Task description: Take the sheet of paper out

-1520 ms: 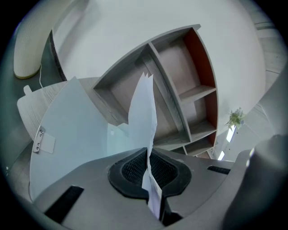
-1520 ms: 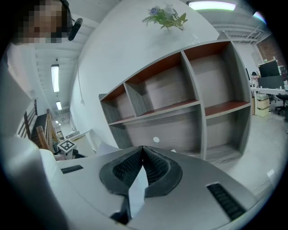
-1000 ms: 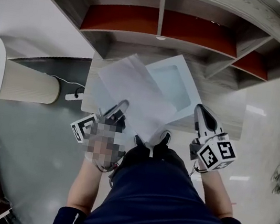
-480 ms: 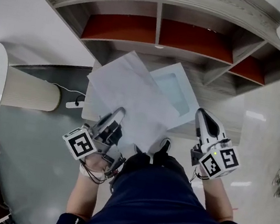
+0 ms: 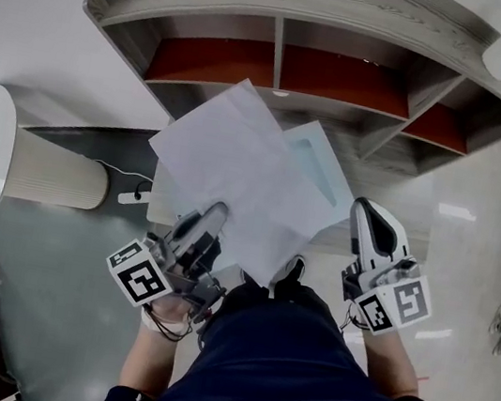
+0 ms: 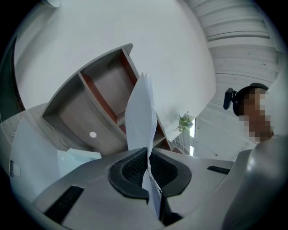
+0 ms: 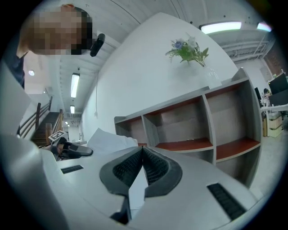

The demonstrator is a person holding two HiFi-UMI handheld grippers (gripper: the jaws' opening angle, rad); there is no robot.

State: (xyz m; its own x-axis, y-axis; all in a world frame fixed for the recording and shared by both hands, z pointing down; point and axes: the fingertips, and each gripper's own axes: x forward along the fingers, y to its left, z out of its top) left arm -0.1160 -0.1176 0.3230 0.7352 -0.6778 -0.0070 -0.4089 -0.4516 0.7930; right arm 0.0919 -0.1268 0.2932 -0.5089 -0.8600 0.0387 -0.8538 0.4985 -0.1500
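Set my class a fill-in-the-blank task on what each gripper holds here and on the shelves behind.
1. The left tongs are shut on the sheet of paper, which is plain ____.
2. In the head view that sheet covers much of the ____, which the right tongs grip.
3. The shelf unit behind has grey frames and ____ shelf boards.
Missing words: white; envelope; red.
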